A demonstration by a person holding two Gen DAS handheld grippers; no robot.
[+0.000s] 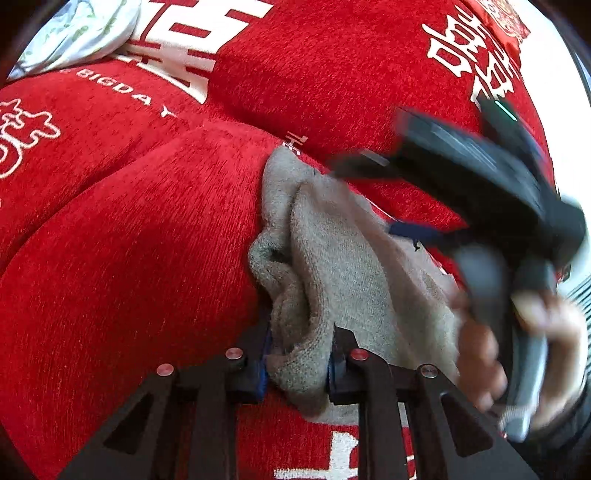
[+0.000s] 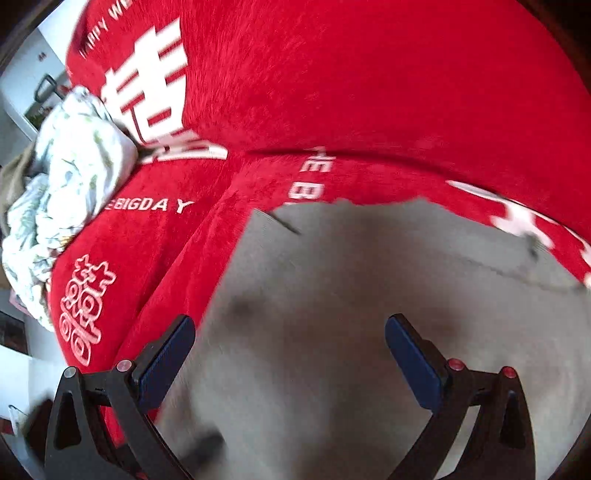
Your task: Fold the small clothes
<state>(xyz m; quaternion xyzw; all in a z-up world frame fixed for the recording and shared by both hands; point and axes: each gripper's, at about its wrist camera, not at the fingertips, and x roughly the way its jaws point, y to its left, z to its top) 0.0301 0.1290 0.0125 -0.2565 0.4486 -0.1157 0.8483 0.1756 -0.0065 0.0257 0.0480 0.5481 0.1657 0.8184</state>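
A small grey knit garment (image 1: 332, 251) lies bunched on a red sofa cover (image 1: 129, 240). My left gripper (image 1: 299, 365) is shut on a bunched fold of the grey garment at its near end. The right gripper's body (image 1: 480, 184), held by a hand (image 1: 491, 354), shows blurred over the garment's right side. In the right wrist view the garment (image 2: 351, 314) spreads flat and blurred under my right gripper (image 2: 291, 354), which is open and empty just above it.
The red cover carries white characters and lettering (image 2: 147, 96). A white floral cloth bundle (image 2: 62, 192) lies at the sofa's left end, also in the left wrist view (image 1: 77, 33). A room floor and furniture show at the far left (image 2: 22, 92).
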